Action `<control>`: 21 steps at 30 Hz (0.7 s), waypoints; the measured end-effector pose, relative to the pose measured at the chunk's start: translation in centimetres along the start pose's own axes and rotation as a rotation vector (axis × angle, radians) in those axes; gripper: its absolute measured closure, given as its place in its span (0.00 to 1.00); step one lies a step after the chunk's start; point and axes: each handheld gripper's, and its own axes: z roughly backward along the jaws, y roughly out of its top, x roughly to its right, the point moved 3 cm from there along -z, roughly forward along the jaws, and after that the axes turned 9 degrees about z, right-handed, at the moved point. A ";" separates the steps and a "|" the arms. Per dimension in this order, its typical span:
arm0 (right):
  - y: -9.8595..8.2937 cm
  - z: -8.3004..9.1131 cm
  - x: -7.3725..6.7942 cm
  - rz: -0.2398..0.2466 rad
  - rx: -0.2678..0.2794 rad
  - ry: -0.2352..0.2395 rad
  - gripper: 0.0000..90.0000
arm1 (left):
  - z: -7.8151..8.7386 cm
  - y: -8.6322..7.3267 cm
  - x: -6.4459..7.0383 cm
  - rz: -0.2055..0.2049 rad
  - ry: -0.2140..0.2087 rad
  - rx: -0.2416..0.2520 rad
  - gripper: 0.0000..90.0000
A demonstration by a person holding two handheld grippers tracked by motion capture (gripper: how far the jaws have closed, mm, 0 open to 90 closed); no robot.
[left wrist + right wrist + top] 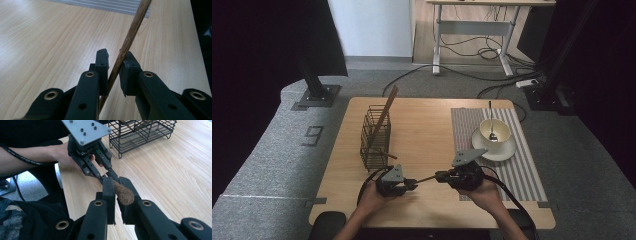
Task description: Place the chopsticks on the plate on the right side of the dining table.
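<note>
A thin wooden stick (427, 178) hangs level just above the table, held between the two grippers. My left gripper (412, 184) is shut on one end; in the left gripper view the stick (130, 35) runs slanted between its jaws (116, 56). My right gripper (441, 176) is shut on the other end, and its blunt brown tip (124, 193) pokes out between the jaws (117, 187). In the right gripper view the left gripper (110, 175) faces it, held by a hand.
A black wire basket (374, 137) stands left of centre with a long wooden utensil (384, 112) leaning out of it. At the right, a cup (494, 132) with a spoon sits on a saucer (502, 151) on a striped placemat (522, 170).
</note>
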 end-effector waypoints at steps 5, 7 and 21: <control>-0.1 0.1 0.7 -0.014 -0.004 -0.015 0.89 | -0.1 0.0 0.3 -0.047 -0.012 -0.006 0.90; -0.1 0.1 1.0 -0.020 -0.003 -0.021 0.88 | -0.1 0.1 0.5 -0.066 -0.018 -0.011 0.92; 0.0 -0.5 1.9 -0.032 -0.010 -0.098 0.52 | 0.1 0.1 0.3 -0.036 -0.047 -0.017 0.94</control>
